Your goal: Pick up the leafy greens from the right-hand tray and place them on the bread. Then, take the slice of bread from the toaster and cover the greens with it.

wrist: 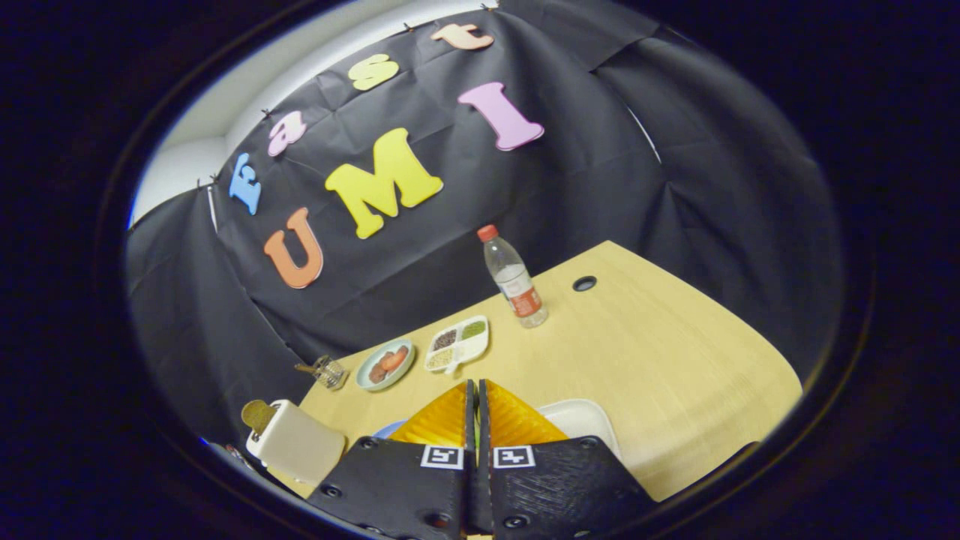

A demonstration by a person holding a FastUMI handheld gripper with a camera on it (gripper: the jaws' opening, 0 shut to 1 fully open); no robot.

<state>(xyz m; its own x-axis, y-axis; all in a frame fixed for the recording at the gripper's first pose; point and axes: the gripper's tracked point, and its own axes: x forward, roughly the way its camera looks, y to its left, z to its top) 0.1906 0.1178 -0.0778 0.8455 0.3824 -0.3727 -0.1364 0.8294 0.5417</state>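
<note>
Closest to us, the tongs have their two fingers pressed almost together, only a thin slit left between them. A faint streak of green shows in that slit lower down, but we cannot tell whether it is the greens caught there or something behind, so we will not call it a hold.

Just behind the right finger lies a white tray, its rim bare where we can see it; the greens are hidden from us. On the other side a blue edge peeks past the left finger; whether the bread is there we cannot tell.

Off to the left stands the toaster with a browned slice sticking up out of its slot.

We judge the greens light, limp and easily torn, best pinched at a bunched stem or thick fold. The slice should be stiff and dry but crumbly, so grip its raised top edge gently.

Farther out on the table are a plate, a divided dish, a bottle and a small wire item.
</note>
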